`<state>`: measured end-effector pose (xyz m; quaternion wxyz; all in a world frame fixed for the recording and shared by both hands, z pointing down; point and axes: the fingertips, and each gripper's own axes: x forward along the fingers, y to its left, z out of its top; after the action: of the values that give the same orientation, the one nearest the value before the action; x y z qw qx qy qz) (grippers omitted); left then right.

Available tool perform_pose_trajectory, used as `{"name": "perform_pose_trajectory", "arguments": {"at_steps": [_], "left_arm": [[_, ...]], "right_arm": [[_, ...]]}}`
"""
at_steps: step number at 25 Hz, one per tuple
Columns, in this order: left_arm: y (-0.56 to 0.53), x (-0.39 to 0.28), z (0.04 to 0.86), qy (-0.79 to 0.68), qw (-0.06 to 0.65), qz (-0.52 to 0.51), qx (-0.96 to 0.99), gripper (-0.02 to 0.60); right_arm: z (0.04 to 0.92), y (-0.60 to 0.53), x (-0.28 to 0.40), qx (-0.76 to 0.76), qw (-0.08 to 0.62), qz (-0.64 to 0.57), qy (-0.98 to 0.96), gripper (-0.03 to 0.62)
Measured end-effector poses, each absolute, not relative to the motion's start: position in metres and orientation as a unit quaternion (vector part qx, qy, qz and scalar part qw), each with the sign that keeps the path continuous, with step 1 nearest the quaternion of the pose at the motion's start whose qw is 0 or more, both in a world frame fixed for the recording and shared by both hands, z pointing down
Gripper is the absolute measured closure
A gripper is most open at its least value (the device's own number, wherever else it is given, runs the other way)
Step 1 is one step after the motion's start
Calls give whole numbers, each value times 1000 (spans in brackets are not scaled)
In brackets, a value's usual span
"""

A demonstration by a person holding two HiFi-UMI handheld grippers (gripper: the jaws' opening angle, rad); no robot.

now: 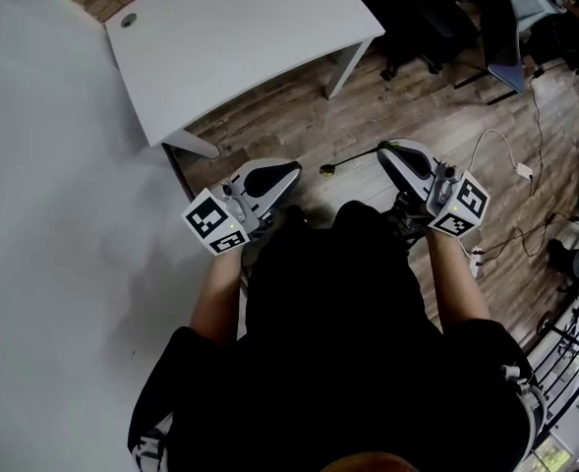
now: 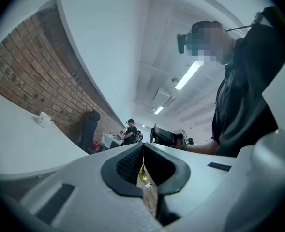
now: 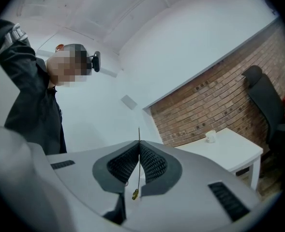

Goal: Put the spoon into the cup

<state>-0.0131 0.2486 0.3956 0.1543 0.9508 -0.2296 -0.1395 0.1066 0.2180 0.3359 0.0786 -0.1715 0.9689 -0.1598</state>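
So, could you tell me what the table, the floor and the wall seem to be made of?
The table: smooth matte white board, probably laminate. The floor: brown planks with visible grain and seams, wood or wood-look vinyl. The wall: bare red brick with pale mortar joints.

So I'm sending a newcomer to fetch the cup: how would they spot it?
Start at the brick wall; a white table stands in front of it. The cup sits on that table's far edge, by the wall: small and white, unlike the tall black chair beside the table.
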Motion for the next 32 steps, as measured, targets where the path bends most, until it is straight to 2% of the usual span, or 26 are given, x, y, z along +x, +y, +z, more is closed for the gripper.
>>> {"name": "perform_pose_trajectory", "arguments": {"at_steps": [6, 12, 22, 32], "left_arm": [[224, -30, 381, -242, 138, -155, 948, 563], [193, -30, 395, -267, 150, -148, 941, 563], [119, 1, 394, -269, 141, -101, 947, 563], [-3, 28, 359, -312, 100, -90, 941, 563]], "right_arm": [[327, 185, 85, -154, 71, -156, 973, 583], [329, 149, 80, -126, 68, -153, 978, 583], [341, 66, 114, -118, 113, -157, 974, 583], [335, -34, 162, -87, 117, -158, 977, 583]]}}
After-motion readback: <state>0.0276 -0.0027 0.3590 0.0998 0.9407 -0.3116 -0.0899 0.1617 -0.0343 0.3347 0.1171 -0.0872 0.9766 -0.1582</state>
